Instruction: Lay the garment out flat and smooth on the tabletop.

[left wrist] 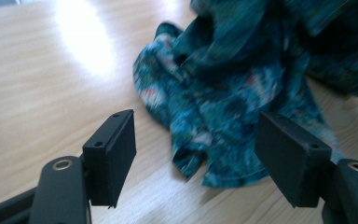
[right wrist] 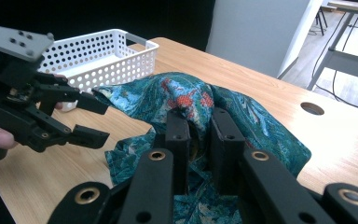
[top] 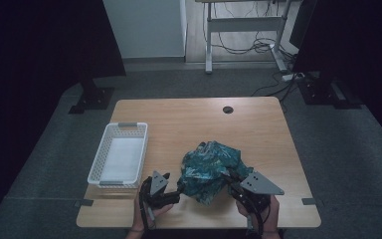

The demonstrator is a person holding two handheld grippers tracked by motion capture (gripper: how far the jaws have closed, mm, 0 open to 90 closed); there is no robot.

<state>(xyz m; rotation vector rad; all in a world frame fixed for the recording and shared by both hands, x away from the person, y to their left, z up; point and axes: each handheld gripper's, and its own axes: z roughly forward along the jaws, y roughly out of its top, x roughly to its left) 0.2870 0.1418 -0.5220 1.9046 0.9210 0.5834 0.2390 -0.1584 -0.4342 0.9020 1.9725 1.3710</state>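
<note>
- Lying crumpled on the near half of the wooden surface (top: 258, 129), between both grippers: a teal patterned cloth (top: 210, 169), with red and white patches in its print.
- Gripping a raised fold of that cloth from its right edge: right gripper (right wrist: 199, 140), jaws drawn narrow with fabric pinched between them.
- Hovering just left of the cloth's lower edge: left gripper (left wrist: 196, 154), jaws spread wide above the wood, a frilled hem between them but seemingly untouched by either pad, though blur makes that hard to judge.
- Standing well left of the cloth, along the surface's left edge: a white perforated basket (top: 104, 154).
- Showing at the bottom edge of the high view: a hand (top: 144, 216) wrapped around the left gripper's handle.
</note>
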